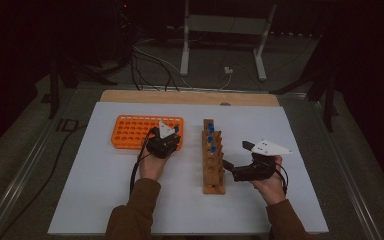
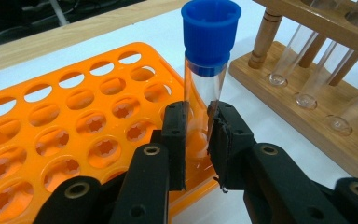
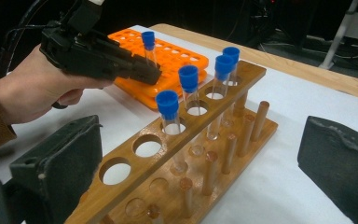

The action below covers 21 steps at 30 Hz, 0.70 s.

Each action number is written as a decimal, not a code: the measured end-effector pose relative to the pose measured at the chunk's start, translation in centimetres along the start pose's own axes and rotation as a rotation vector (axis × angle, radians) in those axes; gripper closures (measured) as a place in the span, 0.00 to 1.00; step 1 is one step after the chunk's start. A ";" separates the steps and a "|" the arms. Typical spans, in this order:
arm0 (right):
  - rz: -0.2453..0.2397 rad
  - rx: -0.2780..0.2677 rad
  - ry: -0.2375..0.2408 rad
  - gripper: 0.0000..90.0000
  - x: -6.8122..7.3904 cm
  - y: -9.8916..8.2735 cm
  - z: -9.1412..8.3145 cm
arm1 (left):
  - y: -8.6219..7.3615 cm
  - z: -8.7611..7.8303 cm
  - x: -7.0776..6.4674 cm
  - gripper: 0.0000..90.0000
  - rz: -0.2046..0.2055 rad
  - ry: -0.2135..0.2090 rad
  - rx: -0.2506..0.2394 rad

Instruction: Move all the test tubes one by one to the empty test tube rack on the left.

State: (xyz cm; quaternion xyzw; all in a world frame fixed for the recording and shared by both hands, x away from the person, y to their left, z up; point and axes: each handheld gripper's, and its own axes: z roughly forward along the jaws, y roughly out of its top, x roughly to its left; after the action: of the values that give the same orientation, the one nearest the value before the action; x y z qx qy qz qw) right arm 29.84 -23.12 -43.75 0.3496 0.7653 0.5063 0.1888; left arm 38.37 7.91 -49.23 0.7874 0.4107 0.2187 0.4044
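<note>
While my left gripper (image 2: 198,140) pinches the blue-capped tube (image 2: 206,79) upright, jaws clamped on its glass, above the orange rack's (image 2: 65,140) near corner, I judge the drop is straight down, and my right gripper (image 3: 200,168) waits spread beside the wooden rack (image 3: 186,154).

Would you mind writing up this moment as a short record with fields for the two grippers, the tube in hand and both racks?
left gripper: shut on a clear test tube, above the near right corner of the orange rack
held tube: upright, blue cap on, gripped at its lower body
orange rack: plastic, the holes in view empty
wooden rack: four blue-capped tubes in its far holes, two near holes empty
right gripper: open, jaws on either side of the wooden rack's near end, holding nothing
</note>
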 end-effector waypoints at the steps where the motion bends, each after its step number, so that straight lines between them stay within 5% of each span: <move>1: -0.001 0.000 0.002 0.00 0.0 0.0 0.0 | 0.0 -0.1 0.1 0.83 -0.007 -0.008 -0.001; 10: -0.006 0.003 0.004 0.00 0.2 0.2 0.3 | 0.2 -1.3 0.2 0.49 -0.058 -0.032 -0.043; 21: -0.013 0.009 -0.001 0.02 0.0 0.8 0.5 | -0.1 -4.8 -0.2 0.07 -0.110 -0.071 -0.109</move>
State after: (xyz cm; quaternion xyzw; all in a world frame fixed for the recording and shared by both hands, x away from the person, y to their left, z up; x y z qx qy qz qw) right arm 30.45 -22.64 -43.24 0.3457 0.7698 0.5015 0.1909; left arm 34.97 9.97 -46.56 0.7476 0.4262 0.1904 0.4724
